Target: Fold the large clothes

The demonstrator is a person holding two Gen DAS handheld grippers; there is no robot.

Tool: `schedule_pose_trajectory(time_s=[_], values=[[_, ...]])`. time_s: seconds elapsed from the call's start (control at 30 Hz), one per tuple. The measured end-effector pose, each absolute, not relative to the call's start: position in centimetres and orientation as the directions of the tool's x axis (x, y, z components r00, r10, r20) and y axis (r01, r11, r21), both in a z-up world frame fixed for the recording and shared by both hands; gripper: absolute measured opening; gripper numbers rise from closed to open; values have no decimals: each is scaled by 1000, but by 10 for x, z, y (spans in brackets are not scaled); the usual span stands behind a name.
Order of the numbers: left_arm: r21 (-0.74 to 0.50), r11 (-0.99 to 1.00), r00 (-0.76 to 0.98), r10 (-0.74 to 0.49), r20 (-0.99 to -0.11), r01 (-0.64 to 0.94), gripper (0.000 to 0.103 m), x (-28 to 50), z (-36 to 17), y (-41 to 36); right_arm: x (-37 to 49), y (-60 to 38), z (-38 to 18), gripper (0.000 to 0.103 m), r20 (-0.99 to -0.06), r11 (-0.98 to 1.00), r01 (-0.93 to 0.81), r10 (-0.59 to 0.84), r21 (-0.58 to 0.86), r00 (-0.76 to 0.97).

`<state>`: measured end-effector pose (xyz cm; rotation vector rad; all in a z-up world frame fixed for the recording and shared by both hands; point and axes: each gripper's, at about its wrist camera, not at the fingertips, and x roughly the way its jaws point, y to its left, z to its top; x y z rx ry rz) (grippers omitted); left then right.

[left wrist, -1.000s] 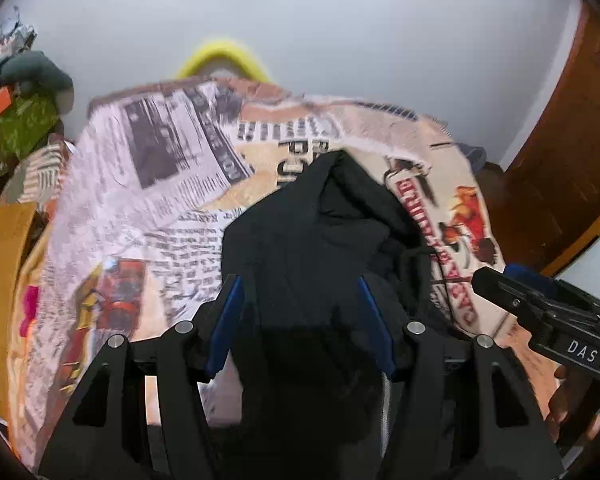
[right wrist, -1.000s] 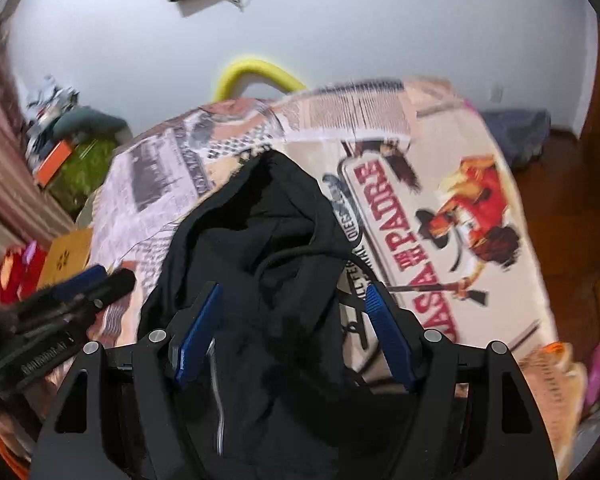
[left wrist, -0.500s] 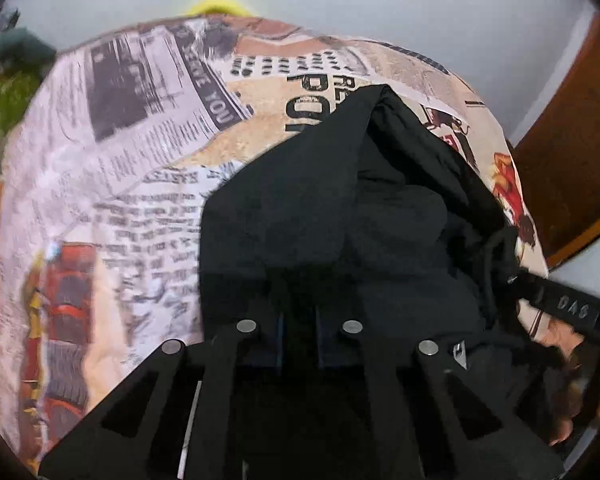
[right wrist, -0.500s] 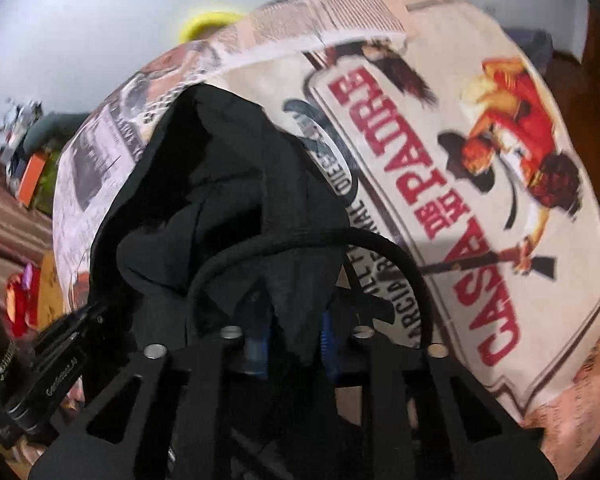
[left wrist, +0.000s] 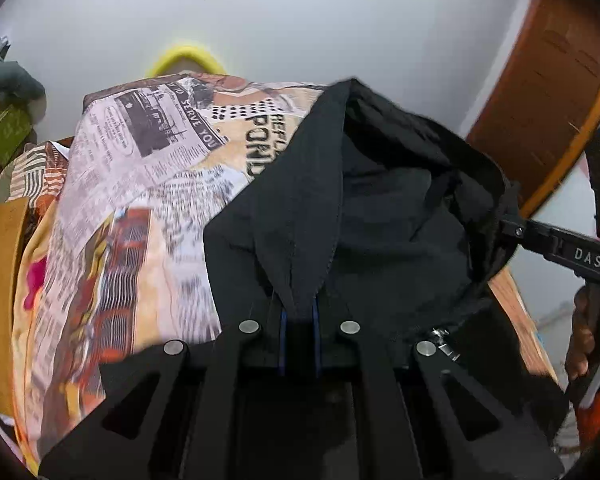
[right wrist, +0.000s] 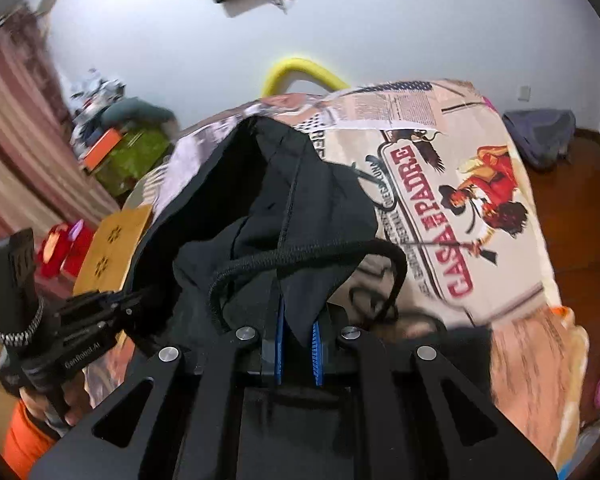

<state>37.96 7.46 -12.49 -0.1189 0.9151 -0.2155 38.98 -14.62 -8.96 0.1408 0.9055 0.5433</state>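
A black hooded jacket (left wrist: 380, 200) lies bunched on a bed covered with a newspaper-print blanket (left wrist: 140, 168). My left gripper (left wrist: 299, 320) is shut on a fold of the jacket's near edge and holds it raised. In the right wrist view my right gripper (right wrist: 298, 332) is shut on another fold of the jacket (right wrist: 284, 184), beside its black drawstring (right wrist: 300, 256). The hood hangs open between the two grippers. The right gripper's side (left wrist: 572, 252) shows at the right of the left wrist view; the left gripper's side (right wrist: 84, 320) shows at the left of the right wrist view.
A yellow curved bar (left wrist: 186, 58) stands behind the bed against the white wall. A wooden door (left wrist: 548, 92) is at the right. Clutter and a green box (right wrist: 136, 156) sit left of the bed. A dark cloth bundle (right wrist: 540, 136) lies on the wooden floor.
Both grippers went from open to shut on the jacket's near edge, then lifted it, so the hood now rises off the blanket.
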Motion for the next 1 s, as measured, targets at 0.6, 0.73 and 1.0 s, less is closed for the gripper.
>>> schedule_pose_trajectory(time_s=[0.6, 0.73, 1.0], values=[[-175, 981, 405, -195, -894, 84, 14, 238, -199, 63, 273, -162, -163, 27, -858, 888, -440, 327, 136, 397], [-158, 986, 394, -167, -904, 55, 14, 222, -208, 78, 261, -178, -170, 39, -877, 886, -433, 334, 167, 345], [-88, 996, 462, -76, -883, -5, 14, 211, -178, 113, 250, -229, -167, 48, -896, 909, -407, 254, 92, 364]])
